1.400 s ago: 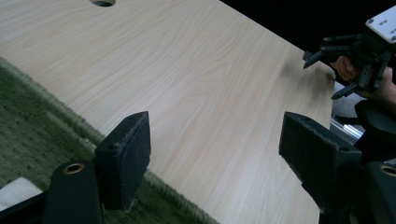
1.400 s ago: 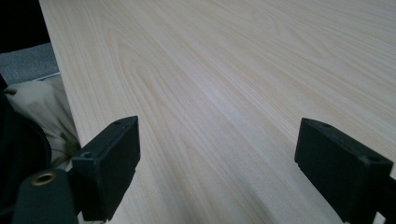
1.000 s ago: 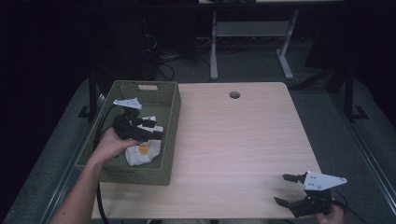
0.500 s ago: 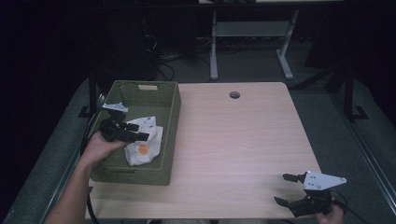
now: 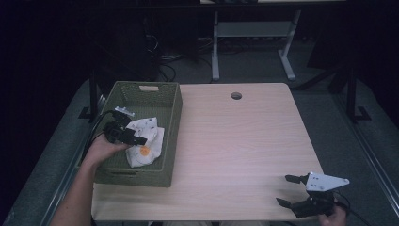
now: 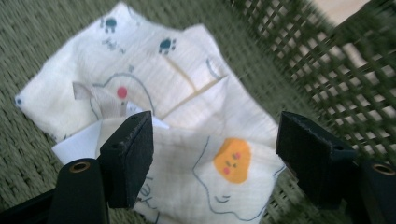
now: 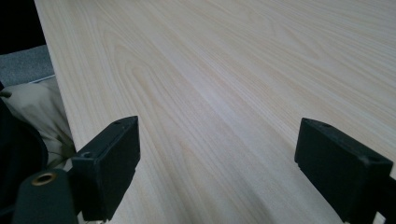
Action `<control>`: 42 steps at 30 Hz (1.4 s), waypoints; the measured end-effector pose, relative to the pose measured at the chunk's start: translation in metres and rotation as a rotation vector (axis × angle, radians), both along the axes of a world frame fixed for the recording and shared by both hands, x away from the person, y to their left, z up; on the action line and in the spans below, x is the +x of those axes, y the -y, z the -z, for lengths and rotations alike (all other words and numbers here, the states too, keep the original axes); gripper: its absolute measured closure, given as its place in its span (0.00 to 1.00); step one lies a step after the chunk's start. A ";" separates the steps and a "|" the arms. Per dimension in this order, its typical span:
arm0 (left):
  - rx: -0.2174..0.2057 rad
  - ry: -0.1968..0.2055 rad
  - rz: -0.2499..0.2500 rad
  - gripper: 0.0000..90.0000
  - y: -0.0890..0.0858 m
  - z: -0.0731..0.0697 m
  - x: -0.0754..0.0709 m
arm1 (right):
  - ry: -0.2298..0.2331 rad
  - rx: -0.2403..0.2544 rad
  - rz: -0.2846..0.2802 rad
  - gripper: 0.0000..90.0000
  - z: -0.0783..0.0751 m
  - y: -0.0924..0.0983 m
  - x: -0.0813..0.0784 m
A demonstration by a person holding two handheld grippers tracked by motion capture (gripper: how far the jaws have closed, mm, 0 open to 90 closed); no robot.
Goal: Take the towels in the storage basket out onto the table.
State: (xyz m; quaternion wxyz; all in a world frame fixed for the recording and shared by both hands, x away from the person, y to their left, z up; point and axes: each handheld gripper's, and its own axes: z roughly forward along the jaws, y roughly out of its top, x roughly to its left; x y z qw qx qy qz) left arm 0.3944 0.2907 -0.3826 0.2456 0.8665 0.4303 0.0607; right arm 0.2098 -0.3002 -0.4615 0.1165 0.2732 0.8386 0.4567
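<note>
The printed cloth (image 5: 145,143) lies crumpled on the floor of the green woven basket (image 5: 170,101) at the left side of the wooden table (image 5: 244,141), nearer the basket's front than its back. In the left gripper view the cloth (image 6: 187,140) is a thin cream muslin with paw prints, a red dot and an orange face, folded loosely over itself, with a small fabric loop and a white tag near its left edge. It looks light, soft and limp, so it should sag and unfold once lifted, and its loose weave may catch on the basket's mesh. The raised fold running across its middle looks like the best place to pinch, since a bunched ridge gives the pads more to bite than a flat single layer. The left gripper (image 5: 136,139) hangs low in the basket just over the cloth, its jaws wide apart with the fabric showing between them and nothing pinched; whether a pad already brushes the cloth I cannot quite tell. Far to the right, the right gripper (image 5: 288,190) rests at the table's front corner, its jaws also spread wide over bare wood, holding nothing.
</note>
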 end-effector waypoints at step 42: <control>0.331 -0.130 -0.079 0.75 0.032 0.045 0.018 | -0.001 -0.005 -0.006 0.15 0.002 -0.003 0.002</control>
